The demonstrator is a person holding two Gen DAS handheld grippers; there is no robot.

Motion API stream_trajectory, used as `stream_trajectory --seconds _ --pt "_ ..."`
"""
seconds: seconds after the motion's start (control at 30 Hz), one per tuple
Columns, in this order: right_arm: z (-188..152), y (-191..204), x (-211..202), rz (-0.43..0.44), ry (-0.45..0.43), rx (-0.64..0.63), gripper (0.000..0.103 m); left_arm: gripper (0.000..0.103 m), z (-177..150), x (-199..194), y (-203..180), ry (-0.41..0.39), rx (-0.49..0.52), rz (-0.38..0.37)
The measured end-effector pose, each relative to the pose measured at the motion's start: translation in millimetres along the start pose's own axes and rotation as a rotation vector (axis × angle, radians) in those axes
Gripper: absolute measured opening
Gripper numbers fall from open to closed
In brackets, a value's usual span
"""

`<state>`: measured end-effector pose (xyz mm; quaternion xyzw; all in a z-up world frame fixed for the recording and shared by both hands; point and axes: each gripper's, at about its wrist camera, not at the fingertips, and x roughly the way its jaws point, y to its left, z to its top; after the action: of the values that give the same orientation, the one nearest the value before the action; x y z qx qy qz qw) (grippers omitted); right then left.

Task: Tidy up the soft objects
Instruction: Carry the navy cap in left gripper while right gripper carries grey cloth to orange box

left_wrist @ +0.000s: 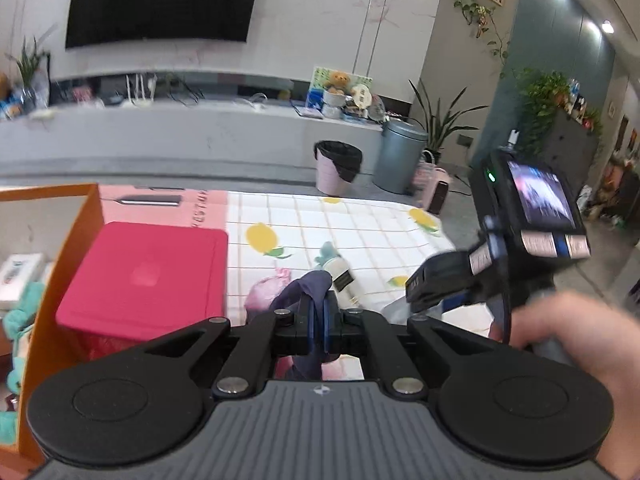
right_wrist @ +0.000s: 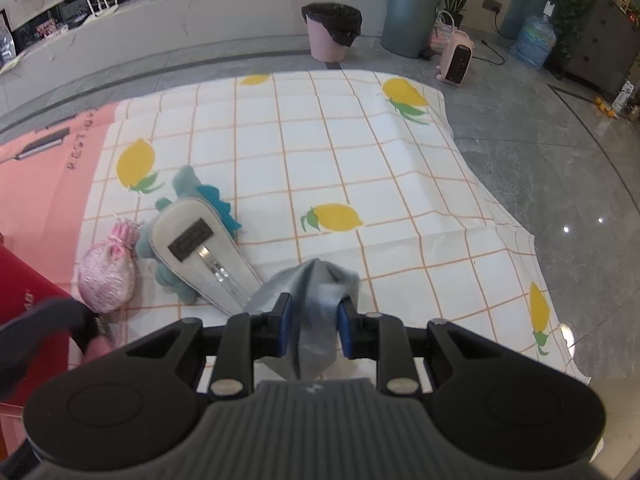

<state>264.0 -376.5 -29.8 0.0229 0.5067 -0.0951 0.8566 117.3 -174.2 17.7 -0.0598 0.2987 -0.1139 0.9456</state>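
Observation:
My left gripper (left_wrist: 318, 320) is shut on a dark purple cloth (left_wrist: 308, 286), which bunches above the pads and hangs below them. It is raised over the lemon-print sheet (left_wrist: 360, 216), beside a red box (left_wrist: 148, 272). My right gripper (right_wrist: 314, 320) is shut on a grey cloth (right_wrist: 320, 280), low over the sheet (right_wrist: 360, 140). In the left wrist view the right gripper (left_wrist: 418, 292) shows at the right, held by a hand (left_wrist: 580, 332). On the sheet lie a white pencil case (right_wrist: 204, 256), a teal plush toy (right_wrist: 200, 196) under it and a pink pouch (right_wrist: 106, 276).
An orange box (left_wrist: 60, 280) at the left holds a teal soft toy (left_wrist: 20, 312). A pink mat (right_wrist: 48, 168) adjoins the sheet. Beyond it on the floor stand a pink bin (right_wrist: 330, 32), a grey bin (right_wrist: 408, 16) and a small pink heater (right_wrist: 458, 58).

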Motion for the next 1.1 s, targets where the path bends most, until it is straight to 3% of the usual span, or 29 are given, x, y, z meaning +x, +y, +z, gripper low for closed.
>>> stream_trajectory --seconds 0.17,0.27,0.4,0.47,0.5,0.53,0.57,0.67,0.83,0.97,1.03,1.1 --pt "-0.4 -3.2 -16.3 0.031 -0.047 0.010 0.021 0.004 24.7 8.8 8.0 0.072 -0.023 0.004" --pt "-0.6 -4.8 -17.7 0.042 -0.053 0.007 0.016 0.004 39.2 7.3 11.0 0.094 -0.011 -0.035" --pt "-0.1 -8.0 -10.2 0.058 -0.030 0.026 0.015 0.005 62.7 -10.2 12.1 0.067 0.001 -0.088" --pt "-0.3 -6.5 -4.5 0.056 -0.002 0.014 0.019 0.005 71.5 -23.6 10.4 0.003 0.016 -0.071" --pt "-0.9 -5.6 -1.0 0.044 0.010 0.010 0.030 0.005 72.8 -27.3 8.8 -0.016 0.019 -0.050" --pt "-1.0 -4.9 2.8 0.032 0.024 0.012 0.048 0.005 74.6 -31.5 9.0 -0.030 0.013 -0.054" --pt "-0.8 -5.2 6.1 0.028 0.032 0.019 0.053 0.005 76.3 -35.2 11.0 -0.044 -0.006 -0.080" --pt "0.6 -9.4 12.9 0.061 0.052 0.055 0.054 0.005 80.0 -33.1 20.6 -0.040 -0.078 -0.100" --pt "0.9 -6.3 24.8 0.061 0.070 0.052 0.053 0.005 75.4 -22.9 20.2 0.010 -0.068 -0.096" --pt "-1.7 -2.4 35.7 0.076 0.098 0.038 0.038 0.005 74.6 -17.8 21.7 0.060 -0.061 -0.103" --pt "-2.3 -1.1 39.8 0.095 0.110 0.035 0.011 0.005 70.9 -15.8 20.7 0.066 -0.056 -0.095" --pt "-2.9 -0.7 39.1 0.097 0.109 0.034 0.007 0.005 67.8 -15.4 18.7 0.071 -0.047 -0.094"
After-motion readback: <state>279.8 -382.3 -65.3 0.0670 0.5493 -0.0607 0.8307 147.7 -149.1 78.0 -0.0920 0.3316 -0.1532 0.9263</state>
